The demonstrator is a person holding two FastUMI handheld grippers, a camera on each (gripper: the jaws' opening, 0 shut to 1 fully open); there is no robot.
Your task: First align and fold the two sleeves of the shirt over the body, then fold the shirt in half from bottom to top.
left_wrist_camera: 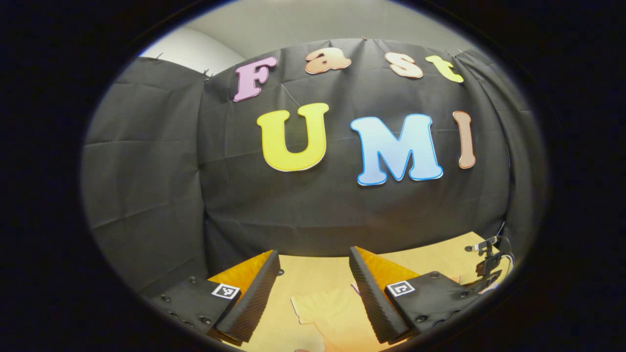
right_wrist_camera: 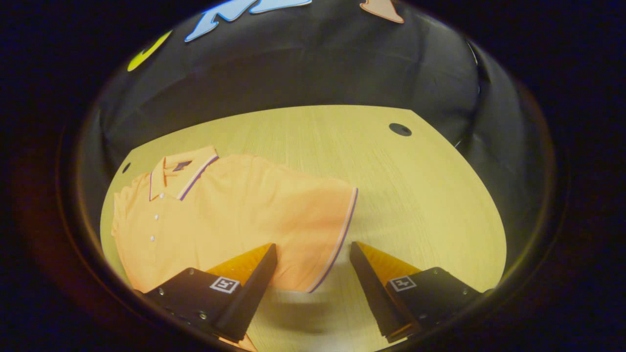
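Currently the orange shirt (right_wrist_camera: pixel 234 215) lies flat on the pale wooden worktop (right_wrist_camera: pixel 415 195), collar (right_wrist_camera: pixel 182 173) toward the far left corner, with a striped sleeve edge (right_wrist_camera: pixel 342 234) spread out to the right. Above it the right tool (right_wrist_camera: pixel 313 264) hangs with its fingers wide apart, the sleeve hem lying between them, and they hold nothing. Meanwhile the left tool (left_wrist_camera: pixel 314 274) is raised toward the black cloth wall (left_wrist_camera: pixel 146 171), likewise spread wide with nothing held, a bit of orange fabric (left_wrist_camera: pixel 332 313) showing on the worktop below.
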